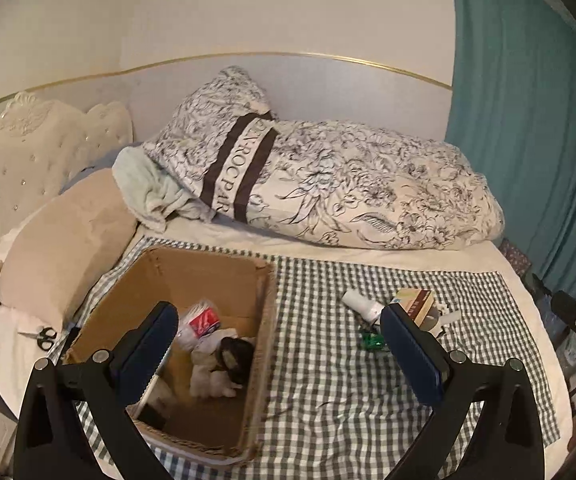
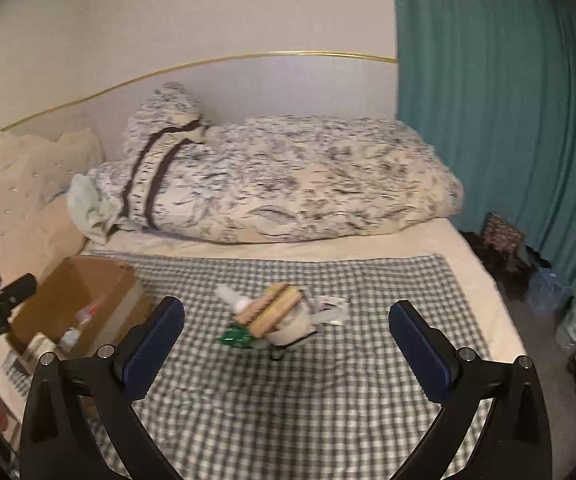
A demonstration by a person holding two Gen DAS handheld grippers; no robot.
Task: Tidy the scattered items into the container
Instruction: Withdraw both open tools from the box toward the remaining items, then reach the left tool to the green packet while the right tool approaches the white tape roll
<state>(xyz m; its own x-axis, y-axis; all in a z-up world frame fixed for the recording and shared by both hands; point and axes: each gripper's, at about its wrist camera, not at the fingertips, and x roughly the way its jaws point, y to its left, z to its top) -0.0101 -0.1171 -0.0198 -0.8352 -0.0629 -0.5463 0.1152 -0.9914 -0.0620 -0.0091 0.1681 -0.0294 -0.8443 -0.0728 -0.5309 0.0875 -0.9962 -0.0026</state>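
Note:
A cardboard box [image 1: 212, 268] stands on the checked cloth [image 1: 327, 360] at the left, holding a red-and-white packet [image 1: 204, 318], white cloth and a dark item. My left gripper [image 1: 280, 334] hangs open over the box's right wall, nothing between its fingers. Right of the box lies a small pile: a white tube [image 1: 361, 304], a tan booklet [image 1: 417, 302], a green packet [image 1: 371, 340]. In the right wrist view the same pile, tan booklet [image 2: 274, 310] and green packet [image 2: 236, 337], lies ahead of my right gripper [image 2: 288, 320], which is open and empty. The box [image 2: 88, 292] sits to its left.
A floral duvet [image 1: 347, 184] and pillows lie along the wall behind the cloth. Scissors [image 1: 44, 338] rest on the sheet left of the box. A teal curtain [image 2: 487, 120] hangs at the right, with bags and bottles [image 2: 547, 288] on the floor beside the bed.

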